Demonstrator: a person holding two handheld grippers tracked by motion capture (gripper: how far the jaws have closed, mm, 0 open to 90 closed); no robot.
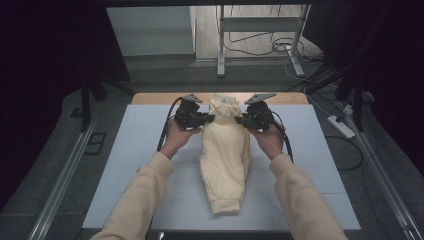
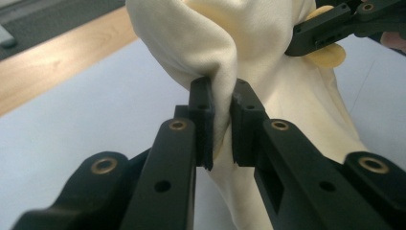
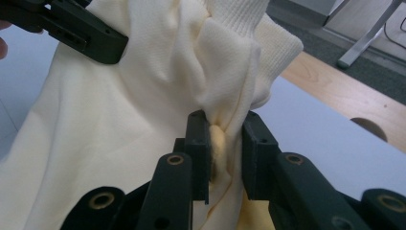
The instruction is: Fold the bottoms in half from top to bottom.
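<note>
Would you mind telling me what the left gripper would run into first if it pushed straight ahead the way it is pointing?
The left gripper is already shut on a fold of the cream garment, so it would press into that cloth at once. Beyond it, probably the right gripper, which faces it across the bunched top, though depth is uncertain.

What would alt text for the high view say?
A person's two hand-held grippers, left gripper and right gripper, pinch the far end of a cream garment from either side. It lies lengthwise on a pale table.

One cream garment (image 1: 225, 150); two tongs: left tongs (image 1: 209, 118); right tongs (image 1: 241, 119)
</note>
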